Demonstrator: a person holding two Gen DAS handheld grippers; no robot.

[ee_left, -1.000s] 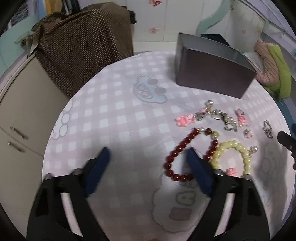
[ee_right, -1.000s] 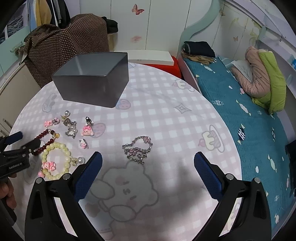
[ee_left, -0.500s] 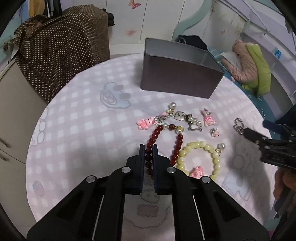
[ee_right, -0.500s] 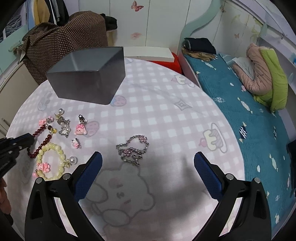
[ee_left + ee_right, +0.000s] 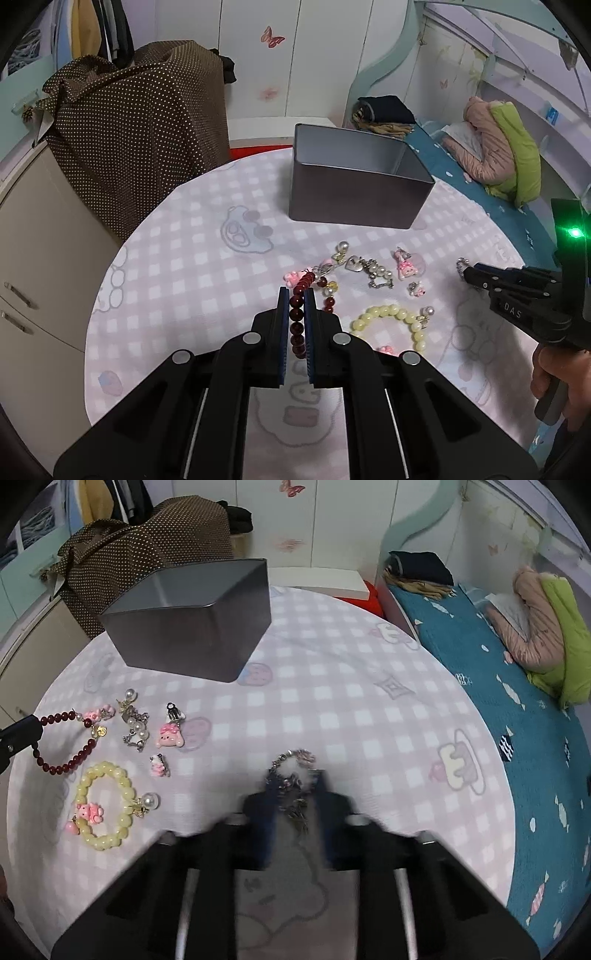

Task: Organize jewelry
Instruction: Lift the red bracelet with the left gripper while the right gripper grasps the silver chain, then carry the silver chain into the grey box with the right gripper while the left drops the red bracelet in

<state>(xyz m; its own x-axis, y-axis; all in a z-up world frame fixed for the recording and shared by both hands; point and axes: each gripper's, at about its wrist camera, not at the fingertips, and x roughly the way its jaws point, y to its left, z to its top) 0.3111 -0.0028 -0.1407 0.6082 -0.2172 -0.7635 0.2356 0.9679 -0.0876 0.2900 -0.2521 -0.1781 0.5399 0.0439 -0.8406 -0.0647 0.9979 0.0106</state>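
While the dark red bead bracelet (image 5: 296, 315) is lying on the desk (image 5: 177, 280) with one side of its loop running between the pads, the left tool (image 5: 295, 314) is sitting clamped on that strand of beads. In the right wrist view the same bracelet (image 5: 64, 740) is trailing out in an open loop from the left tool's tip (image 5: 20, 734) at the frame's left edge. Just beside it, the pale yellow bead bracelet (image 5: 103, 805) with a pink bear charm is lying flat, and a cluster of small pieces, a pearl-and-silver chain (image 5: 135, 725) and pink charms (image 5: 170, 734), is lying between the bracelets and the grey metal box (image 5: 192, 627), which is standing open-topped farther back on the pink checked cloth. The silver chain (image 5: 291, 775) is lying well apart from the others, and the right tool (image 5: 293, 797) is straddling it; its fingers are motion-blurred, standing close either side of the chain, so whether they are gripping it cannot be told. Beyond the desk, a brown dotted cloth (image 5: 140, 122) is draping over a cabinet, and a bed (image 5: 517, 720) with a teal cover is running along the right.
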